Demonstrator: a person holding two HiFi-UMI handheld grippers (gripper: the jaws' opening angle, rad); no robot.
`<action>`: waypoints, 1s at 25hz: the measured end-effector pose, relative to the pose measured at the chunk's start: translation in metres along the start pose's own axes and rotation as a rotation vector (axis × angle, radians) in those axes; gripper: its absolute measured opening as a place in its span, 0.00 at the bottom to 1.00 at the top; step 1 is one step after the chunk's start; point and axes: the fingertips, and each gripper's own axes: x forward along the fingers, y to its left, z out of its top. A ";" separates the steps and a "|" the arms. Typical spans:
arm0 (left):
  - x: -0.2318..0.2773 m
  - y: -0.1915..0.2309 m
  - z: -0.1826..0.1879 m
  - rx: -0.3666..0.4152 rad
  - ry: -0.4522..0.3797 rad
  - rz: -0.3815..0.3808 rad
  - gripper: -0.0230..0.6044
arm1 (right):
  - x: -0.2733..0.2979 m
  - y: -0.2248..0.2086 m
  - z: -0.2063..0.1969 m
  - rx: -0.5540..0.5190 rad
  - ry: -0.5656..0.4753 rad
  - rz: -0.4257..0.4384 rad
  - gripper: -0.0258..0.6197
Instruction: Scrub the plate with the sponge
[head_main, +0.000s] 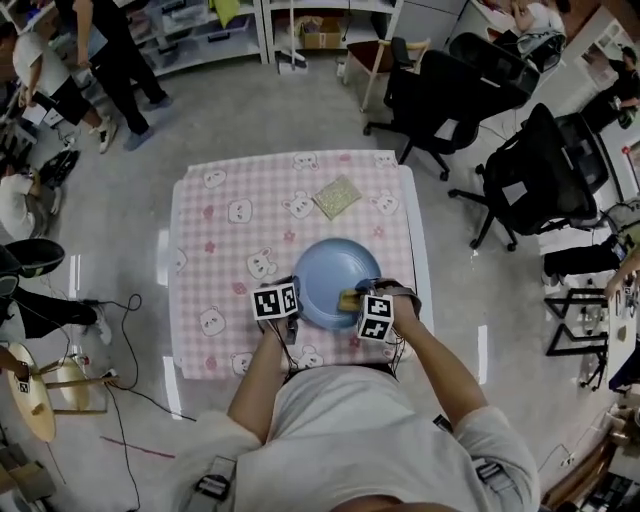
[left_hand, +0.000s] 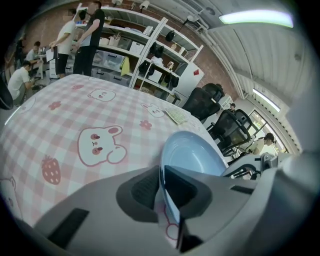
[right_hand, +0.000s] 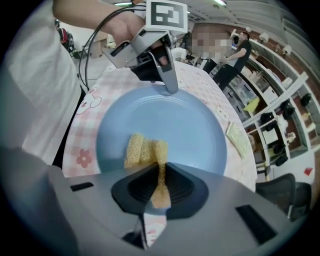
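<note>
Clamps blue plate (head_main: 330, 270) rim at 8 o'clock with left gripper (head_main: 291, 320), steadying it on checked tablecloth (head_main: 225, 260); pinches yellow sponge (head_main: 349, 299) in right gripper (head_main: 355, 302), pressing at 4 o'clock for scrubbing.

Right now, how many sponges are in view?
2. One sponge is pinched in the right gripper, on the plate; the other sponge lies flat on the tablecloth beyond it. None seems hidden.

Smooth, faintly glossy blue plate (right_hand: 170, 117), rough porous yellow sponge (right_hand: 142, 150), soft matt pink checked tablecloth (head_main: 230, 190)
</note>
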 end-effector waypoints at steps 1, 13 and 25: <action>-0.005 0.001 0.006 0.012 -0.012 0.006 0.12 | -0.001 -0.005 0.001 0.023 -0.002 -0.010 0.11; -0.066 -0.023 0.029 0.151 -0.202 -0.060 0.07 | -0.061 -0.038 -0.007 0.688 -0.263 -0.148 0.11; -0.085 -0.081 -0.005 0.288 -0.269 -0.073 0.06 | -0.078 -0.034 0.020 0.840 -0.456 -0.207 0.11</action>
